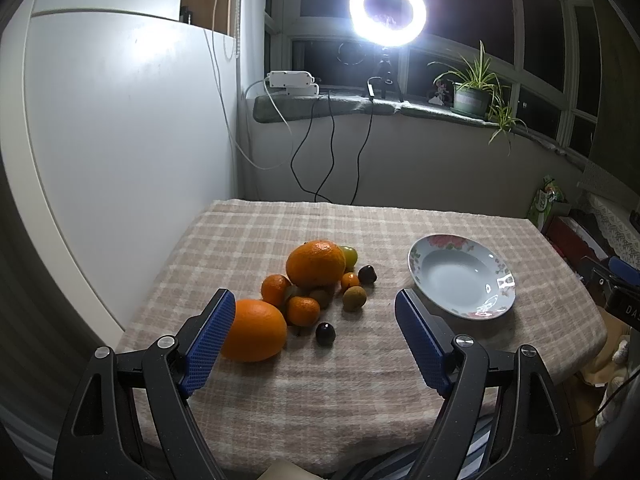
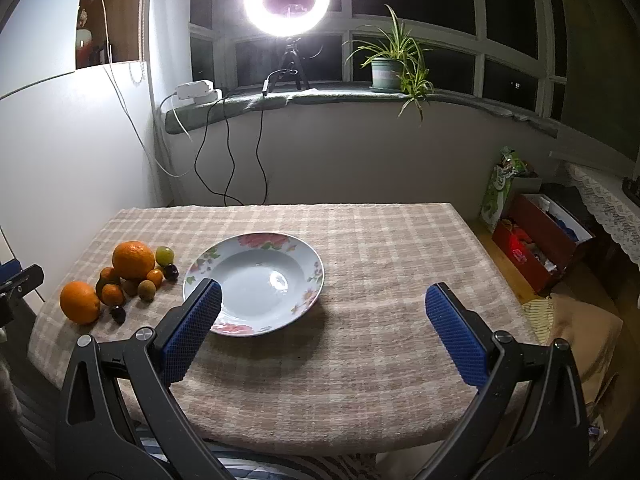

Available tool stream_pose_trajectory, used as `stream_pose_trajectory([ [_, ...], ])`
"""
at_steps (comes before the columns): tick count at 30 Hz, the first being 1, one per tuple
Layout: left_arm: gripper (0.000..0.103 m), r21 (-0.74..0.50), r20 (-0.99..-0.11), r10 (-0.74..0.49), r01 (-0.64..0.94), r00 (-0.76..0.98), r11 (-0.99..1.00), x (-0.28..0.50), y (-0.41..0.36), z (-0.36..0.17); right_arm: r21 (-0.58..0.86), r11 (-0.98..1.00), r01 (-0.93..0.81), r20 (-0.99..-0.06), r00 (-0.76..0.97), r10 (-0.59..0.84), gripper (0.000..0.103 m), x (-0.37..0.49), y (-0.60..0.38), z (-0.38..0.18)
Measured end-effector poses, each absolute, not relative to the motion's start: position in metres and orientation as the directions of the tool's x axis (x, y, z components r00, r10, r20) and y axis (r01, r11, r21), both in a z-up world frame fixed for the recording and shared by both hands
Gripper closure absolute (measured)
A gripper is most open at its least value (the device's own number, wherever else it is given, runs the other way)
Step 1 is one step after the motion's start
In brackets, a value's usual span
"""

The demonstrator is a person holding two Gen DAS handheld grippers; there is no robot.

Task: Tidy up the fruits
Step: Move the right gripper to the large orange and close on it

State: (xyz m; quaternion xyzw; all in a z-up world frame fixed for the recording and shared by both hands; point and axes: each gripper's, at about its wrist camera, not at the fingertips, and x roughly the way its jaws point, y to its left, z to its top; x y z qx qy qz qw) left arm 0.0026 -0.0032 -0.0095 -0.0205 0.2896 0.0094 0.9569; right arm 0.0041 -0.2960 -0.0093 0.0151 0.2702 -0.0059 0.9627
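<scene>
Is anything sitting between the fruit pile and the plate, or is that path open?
Nothing visible blocks it. Only bare checked cloth lies between the fruit pile and the empty plate. Both grippers are open, holding nothing.

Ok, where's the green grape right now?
The green grape sits at the far edge of the fruit pile, tucked against the biggest orange. It is left of the flowered plate in both wrist views.

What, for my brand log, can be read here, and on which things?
"DAS", white, cut off at the frame edge: black body of the right gripper, in the left wrist view.
Green printed bag on the floor: too blurred to read.
Green plant pot's pale label: unreadable.
</scene>
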Motion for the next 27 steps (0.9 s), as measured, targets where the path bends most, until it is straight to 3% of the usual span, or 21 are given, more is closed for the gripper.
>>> stream_pose_trajectory([
  [9,0.021,-0.056,-0.567,-0.003,-0.035,0.823,0.998,0.005,0.009,-0.016,0.03,0.999,-0.03,-0.533,0.845,0.041,0.0,0.009,-0.283,-0.009],
  [27,0.021,-0.221,-0.647,-0.076,-0.091,0.759,0.971,0.002,0.076,-0.058,0.151,0.906,-0.395,-0.593,0.697,0.403,0.0,0.051,-0.189,-0.023],
])
